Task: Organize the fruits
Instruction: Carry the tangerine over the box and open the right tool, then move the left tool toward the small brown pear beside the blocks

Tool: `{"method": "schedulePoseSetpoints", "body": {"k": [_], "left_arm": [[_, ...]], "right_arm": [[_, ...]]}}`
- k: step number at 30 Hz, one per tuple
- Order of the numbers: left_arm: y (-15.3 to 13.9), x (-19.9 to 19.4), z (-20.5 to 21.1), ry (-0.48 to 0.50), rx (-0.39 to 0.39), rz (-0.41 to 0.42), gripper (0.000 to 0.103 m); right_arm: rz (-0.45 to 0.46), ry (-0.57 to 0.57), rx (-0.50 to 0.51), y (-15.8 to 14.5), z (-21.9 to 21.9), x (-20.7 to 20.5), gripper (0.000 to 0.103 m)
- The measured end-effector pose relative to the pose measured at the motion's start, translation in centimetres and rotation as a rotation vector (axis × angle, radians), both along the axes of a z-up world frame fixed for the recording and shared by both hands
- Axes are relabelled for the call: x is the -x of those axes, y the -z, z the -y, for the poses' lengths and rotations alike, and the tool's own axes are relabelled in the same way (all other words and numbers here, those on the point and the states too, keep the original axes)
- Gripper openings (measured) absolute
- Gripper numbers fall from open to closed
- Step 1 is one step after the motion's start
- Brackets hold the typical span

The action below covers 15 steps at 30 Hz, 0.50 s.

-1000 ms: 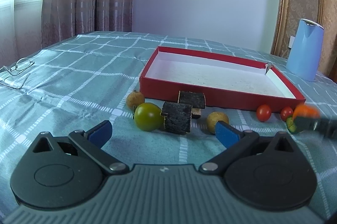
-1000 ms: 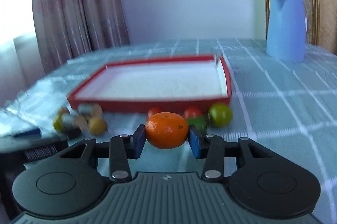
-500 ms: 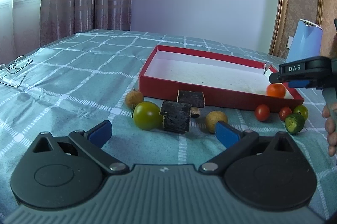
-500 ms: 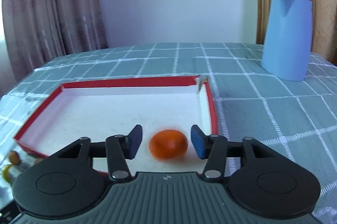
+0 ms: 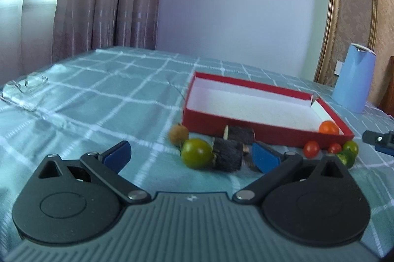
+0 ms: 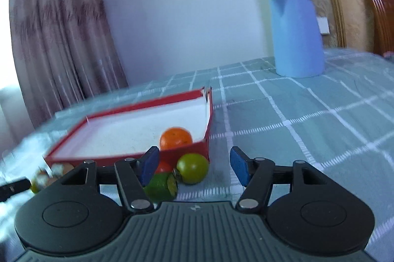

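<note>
A red tray [image 5: 268,125] with a white floor stands on the checked cloth; it also shows in the right wrist view [image 6: 128,156]. An orange [image 5: 328,127] lies in its near right corner, also in the right wrist view [image 6: 175,138]. My left gripper [image 5: 189,157] is open and empty, close to a green tomato [image 5: 197,156], a dark furry chunk [image 5: 227,158] and a brown longan [image 5: 178,134]. My right gripper [image 6: 194,164] is open and empty, above a green tomato [image 6: 192,168] and a lime [image 6: 161,187]. Red cherry tomatoes [image 5: 311,149] lie by the tray front.
A blue kettle [image 6: 296,33] stands behind the tray on the right; it also shows in the left wrist view [image 5: 354,81]. Glasses [image 5: 27,86] lie at the far left. A second dark chunk [image 5: 240,134] sits against the tray front. Curtains hang behind.
My right gripper carried the orange over the tray, let it go in the near right corner, then drew back and opened wider. My left gripper moved closer to the green tomato.
</note>
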<state>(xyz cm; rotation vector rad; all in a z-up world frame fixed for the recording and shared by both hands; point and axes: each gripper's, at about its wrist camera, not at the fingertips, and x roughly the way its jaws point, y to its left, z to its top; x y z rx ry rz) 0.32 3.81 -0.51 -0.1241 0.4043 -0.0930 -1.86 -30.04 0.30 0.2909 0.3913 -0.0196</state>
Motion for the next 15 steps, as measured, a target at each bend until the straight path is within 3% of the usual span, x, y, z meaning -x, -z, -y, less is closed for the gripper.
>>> {"method": "schedulePoseSetpoints", "body": {"k": [5,12,15], "left_arm": [[-0.5,0.6,-0.3,0.096,-0.004,0.078,0.103],[0.2,-0.1,1.8,0.112,-0.199,0.036,0.095],[0.8,-0.7,1.8,0.096,-0.216,-0.005,0.095]], "right_arm": [[-0.017,0.002,-0.036,0.4,0.6,-0.3,0.065],[-0.019,-0.002,-0.082,0.7,1.2,-0.1,0.065],[-0.028,-0.007,-0.095,0.8,1.4,-0.3,0.065]]}}
